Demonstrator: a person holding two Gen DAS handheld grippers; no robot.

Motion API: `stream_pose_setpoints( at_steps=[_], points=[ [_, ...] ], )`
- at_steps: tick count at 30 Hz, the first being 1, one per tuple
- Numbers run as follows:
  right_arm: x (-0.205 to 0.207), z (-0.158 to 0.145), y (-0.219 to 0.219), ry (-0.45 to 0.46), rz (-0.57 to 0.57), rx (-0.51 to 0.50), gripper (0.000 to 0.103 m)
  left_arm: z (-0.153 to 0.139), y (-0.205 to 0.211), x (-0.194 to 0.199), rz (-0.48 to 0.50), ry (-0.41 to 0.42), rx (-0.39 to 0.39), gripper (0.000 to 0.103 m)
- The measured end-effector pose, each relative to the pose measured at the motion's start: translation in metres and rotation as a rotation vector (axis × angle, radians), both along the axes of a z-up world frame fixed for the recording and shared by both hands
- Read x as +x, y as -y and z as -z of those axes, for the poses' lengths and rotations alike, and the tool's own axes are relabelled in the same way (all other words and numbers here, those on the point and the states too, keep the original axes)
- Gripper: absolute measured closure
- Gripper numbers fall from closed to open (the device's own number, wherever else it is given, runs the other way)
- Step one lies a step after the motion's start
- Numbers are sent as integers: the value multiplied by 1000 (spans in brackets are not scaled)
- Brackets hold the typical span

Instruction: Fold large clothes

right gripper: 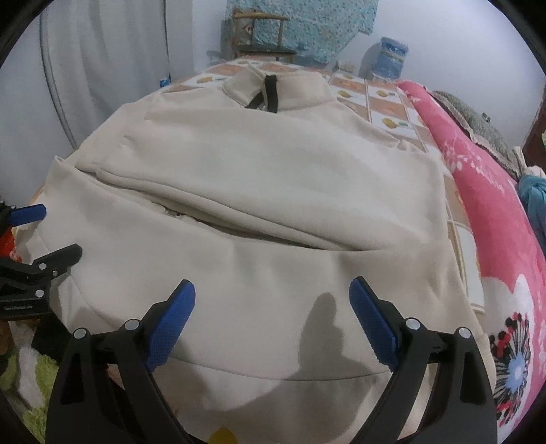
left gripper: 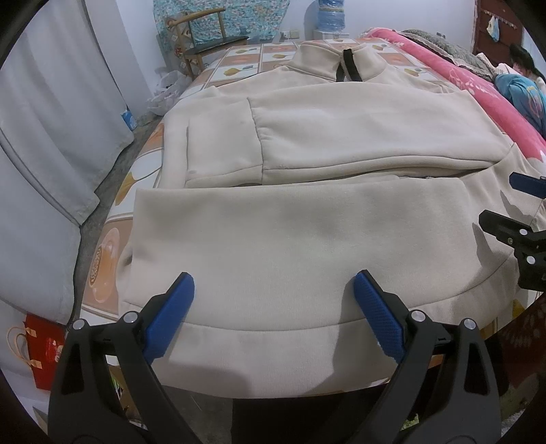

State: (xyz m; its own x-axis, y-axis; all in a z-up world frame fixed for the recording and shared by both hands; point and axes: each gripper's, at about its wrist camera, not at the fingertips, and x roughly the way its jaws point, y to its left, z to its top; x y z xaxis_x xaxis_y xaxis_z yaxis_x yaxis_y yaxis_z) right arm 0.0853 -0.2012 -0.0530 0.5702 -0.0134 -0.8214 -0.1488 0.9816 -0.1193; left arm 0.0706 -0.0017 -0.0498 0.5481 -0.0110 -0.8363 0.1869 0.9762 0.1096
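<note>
A cream zip-neck sweatshirt (left gripper: 307, 143) (right gripper: 259, 191) lies flat on the bed, collar at the far end, both sleeves folded across its body. My left gripper (left gripper: 273, 283) hovers open over the near hem at the garment's left side, nothing between its blue pads. My right gripper (right gripper: 271, 290) is open too, above the hem on the right side, and casts a shadow on the cloth. Each gripper shows at the edge of the other's view: the right gripper (left gripper: 512, 201) at the far right, the left gripper (right gripper: 51, 232) at the far left.
The tiled-pattern bed sheet (left gripper: 239, 65) lies under the garment. A pink floral quilt (right gripper: 494, 211) runs along the right side, and a person in blue (left gripper: 522, 92) lies beyond it. A wooden chair (left gripper: 201, 30) and water bottle (left gripper: 331, 13) stand past the bed. A grey curtain (left gripper: 51, 119) hangs left.
</note>
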Motion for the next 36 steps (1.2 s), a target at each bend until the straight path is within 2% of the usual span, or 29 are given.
stream_pose_setpoints(
  at_steps=[11, 36],
  points=[
    [8, 8, 11, -48, 47, 73, 13, 0, 0, 0, 0, 0, 0, 12],
    [8, 10, 13, -46, 64, 72, 10, 0, 0, 0, 0, 0, 0, 11]
  ],
)
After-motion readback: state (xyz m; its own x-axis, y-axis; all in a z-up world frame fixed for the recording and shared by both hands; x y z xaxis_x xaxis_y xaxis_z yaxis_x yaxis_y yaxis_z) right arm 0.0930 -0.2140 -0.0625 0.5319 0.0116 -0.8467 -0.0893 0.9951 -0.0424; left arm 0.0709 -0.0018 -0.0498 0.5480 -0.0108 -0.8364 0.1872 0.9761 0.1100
